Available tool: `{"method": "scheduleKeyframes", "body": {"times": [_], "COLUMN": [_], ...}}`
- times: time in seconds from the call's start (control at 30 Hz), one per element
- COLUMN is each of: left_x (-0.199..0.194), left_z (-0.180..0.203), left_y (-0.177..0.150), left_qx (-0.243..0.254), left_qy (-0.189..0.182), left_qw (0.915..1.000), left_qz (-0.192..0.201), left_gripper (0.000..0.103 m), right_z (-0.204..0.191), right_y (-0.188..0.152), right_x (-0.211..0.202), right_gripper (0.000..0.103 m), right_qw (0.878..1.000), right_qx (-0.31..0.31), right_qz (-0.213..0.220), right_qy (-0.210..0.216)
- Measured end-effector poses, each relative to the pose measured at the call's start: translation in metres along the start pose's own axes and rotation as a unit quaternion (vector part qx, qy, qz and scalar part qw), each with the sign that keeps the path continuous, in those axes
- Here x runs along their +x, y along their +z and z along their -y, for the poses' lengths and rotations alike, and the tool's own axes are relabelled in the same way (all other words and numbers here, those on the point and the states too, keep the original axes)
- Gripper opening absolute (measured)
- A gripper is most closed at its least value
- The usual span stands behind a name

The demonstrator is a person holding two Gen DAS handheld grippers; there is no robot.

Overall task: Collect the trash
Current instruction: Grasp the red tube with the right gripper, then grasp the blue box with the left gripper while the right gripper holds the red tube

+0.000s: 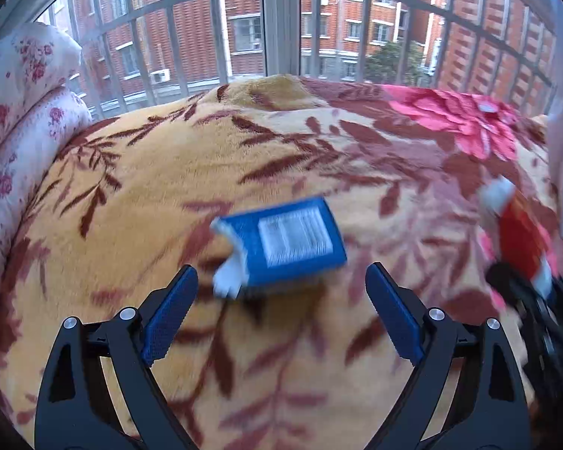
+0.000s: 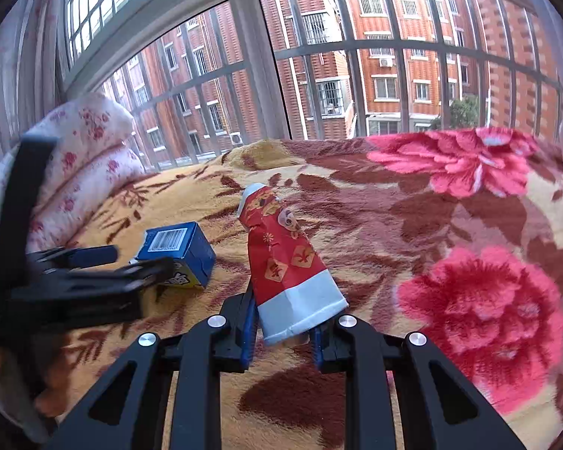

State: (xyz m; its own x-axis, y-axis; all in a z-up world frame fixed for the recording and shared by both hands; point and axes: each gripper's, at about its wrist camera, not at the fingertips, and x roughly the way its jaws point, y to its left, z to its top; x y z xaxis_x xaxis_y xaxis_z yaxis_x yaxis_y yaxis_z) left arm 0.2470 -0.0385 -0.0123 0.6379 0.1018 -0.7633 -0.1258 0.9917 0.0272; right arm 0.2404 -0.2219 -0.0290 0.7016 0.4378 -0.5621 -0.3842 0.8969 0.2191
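A barred window (image 2: 319, 60) fills the far side of the room, with red brick apartment blocks beyond it. Below the window lies a bed covered by a plush blanket (image 1: 161, 187), yellow with brown leaves and big pink flowers. A folded quilt (image 1: 22, 105) with small pink roses is piled at the far left.

The left gripper (image 1: 281, 300) hangs over the blanket with its blue-padded jaws spread wide and nothing between them. Just beyond its fingertips a small blue box (image 1: 289, 242) with a white barcode label lies flat on the blanket, one white flap open at its left end; the box is blurred in the left wrist view. In the right wrist view the same box (image 2: 180, 251) sits left of centre, with the left gripper (image 2: 131, 258) reaching in from the left edge beside it.

The right gripper (image 2: 281, 333) has its jaws narrowed onto the white end of a crumpled red paper cup (image 2: 287, 258), which sticks out away from the gripper toward the window, above the blanket. From the left wrist view that cup (image 1: 521, 240) shows as a red and white blur at the right edge.
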Motion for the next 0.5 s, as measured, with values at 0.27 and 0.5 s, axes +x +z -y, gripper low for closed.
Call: {"method": "scheduleKeyframes", "body": {"times": [0.27,0.5], "left_x": [0.063,0.033], "left_z": [-0.009,-0.003], "left_y": [0.005,-0.010], "left_qx": [-0.054,-0.040], "left_qy": [-0.001,0.006], "left_qw": [0.9979,0.9991], "left_qz": [-0.037,0.014], "left_gripper": [0.062,0.056], "right_z": [0.003,0.008], "right_y": [-0.005,-0.008], "right_x": [0.012,0.016], "right_gripper": [0.023,0.023], "right_qw": [1.000,0.999], "right_qx": [0.006,0.022], "right_qz": [-0.017,-0.024], "right_qy": [0.015,0.007]}}
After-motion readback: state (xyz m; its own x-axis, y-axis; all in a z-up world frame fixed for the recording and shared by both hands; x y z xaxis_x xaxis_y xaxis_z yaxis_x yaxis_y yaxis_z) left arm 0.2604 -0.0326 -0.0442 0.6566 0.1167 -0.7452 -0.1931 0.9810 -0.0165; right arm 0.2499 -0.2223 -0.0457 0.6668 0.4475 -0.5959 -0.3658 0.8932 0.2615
